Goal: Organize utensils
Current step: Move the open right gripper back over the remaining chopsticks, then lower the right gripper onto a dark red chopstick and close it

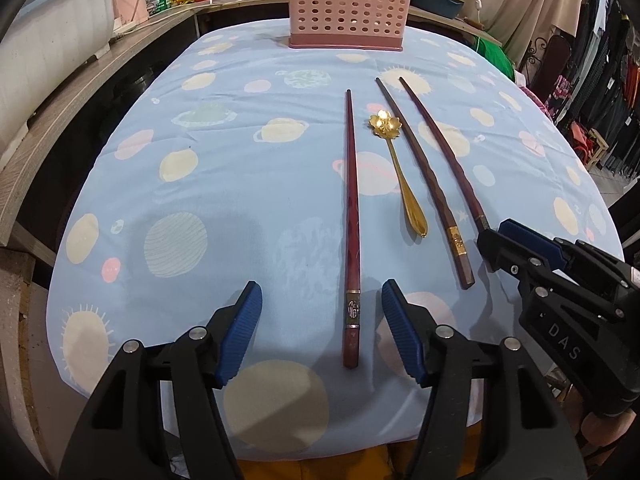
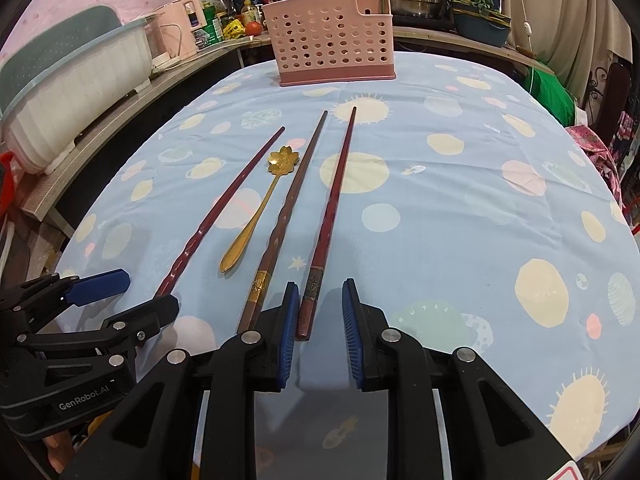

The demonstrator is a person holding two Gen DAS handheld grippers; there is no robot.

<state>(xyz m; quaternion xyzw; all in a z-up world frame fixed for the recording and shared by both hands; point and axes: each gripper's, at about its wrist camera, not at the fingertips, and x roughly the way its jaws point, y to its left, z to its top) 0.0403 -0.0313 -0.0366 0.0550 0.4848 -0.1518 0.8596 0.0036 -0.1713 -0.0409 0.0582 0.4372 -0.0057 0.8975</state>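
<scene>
A worktop [image 1: 240, 184] covered with a light blue cloth printed with pale yellow planets and suns carries four utensils lying lengthwise, near to far. A pink perforated plastic utensil holder [image 1: 349, 6] stands upright at the far edge, well apart from them.

The left gripper [image 1: 322, 336] has its jaws wide, and they straddle the near end of the leftmost dark red wooden chopstick [image 1: 351, 220], which has a metal band near that end. The blue ribbed pads [image 1: 240, 334] stand clear of it on both sides, and the chopstick lies flat on the cloth.

Just right of it lies a gold metal spoon with a flower-shaped bowl [image 1: 400, 168], bowl toward the far side. Next right is a brown wooden chopstick with a gold band [image 1: 424, 184], then a second dark red chopstick [image 2: 330, 216] at the far right of the row.

The right gripper [image 2: 320, 320] has its jaws narrow but not closed. The near end of that rightmost chopstick sits between them, close against the left pad [image 2: 289, 332], with a clear gap to the right pad; it rests on the cloth.
</scene>
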